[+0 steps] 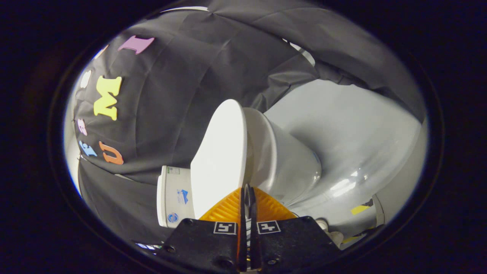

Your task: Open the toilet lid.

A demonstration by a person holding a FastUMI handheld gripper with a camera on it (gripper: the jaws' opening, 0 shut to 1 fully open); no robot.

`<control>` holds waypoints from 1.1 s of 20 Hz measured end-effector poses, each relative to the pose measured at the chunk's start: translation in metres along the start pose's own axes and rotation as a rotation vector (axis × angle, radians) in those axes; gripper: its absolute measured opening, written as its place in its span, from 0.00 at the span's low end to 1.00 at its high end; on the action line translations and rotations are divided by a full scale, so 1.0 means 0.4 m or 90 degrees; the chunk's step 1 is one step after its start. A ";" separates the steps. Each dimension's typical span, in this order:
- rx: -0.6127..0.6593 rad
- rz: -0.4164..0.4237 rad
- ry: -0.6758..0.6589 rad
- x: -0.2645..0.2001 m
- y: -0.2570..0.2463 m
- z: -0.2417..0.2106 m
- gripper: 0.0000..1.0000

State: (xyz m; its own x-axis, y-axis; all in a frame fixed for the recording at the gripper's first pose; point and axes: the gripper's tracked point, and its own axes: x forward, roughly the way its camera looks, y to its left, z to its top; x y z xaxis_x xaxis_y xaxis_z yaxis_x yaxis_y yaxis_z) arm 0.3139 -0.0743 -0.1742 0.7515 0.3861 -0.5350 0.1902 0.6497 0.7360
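While the gripper (248, 192) pinches the rim of the smooth white oval plastic toilet lid (220, 152), the lid stretches straight ahead, its hinge beside the white ceramic tank (173, 198).

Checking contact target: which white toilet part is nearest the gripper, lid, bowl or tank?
The lid, the flat oval between tank and bowl; the gripper points close-set fingers at its rim.

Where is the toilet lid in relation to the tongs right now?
In the gripper view, the toilet lid lies just ahead of the nearly closed tongs, raised off the bowl, with the tank on its other side.
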 end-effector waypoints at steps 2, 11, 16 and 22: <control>-0.008 -0.004 -0.008 -0.015 0.031 0.005 0.07; -0.084 -0.006 -0.030 -0.086 0.186 0.003 0.07; -0.141 0.000 -0.035 -0.127 0.304 -0.020 0.07; -0.211 -0.046 -0.052 -0.148 0.415 -0.043 0.07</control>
State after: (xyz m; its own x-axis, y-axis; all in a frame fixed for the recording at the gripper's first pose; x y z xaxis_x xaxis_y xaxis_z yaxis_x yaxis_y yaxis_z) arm 0.2901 0.0220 -0.0274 0.7941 0.2858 -0.5364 0.0400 0.8561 0.5153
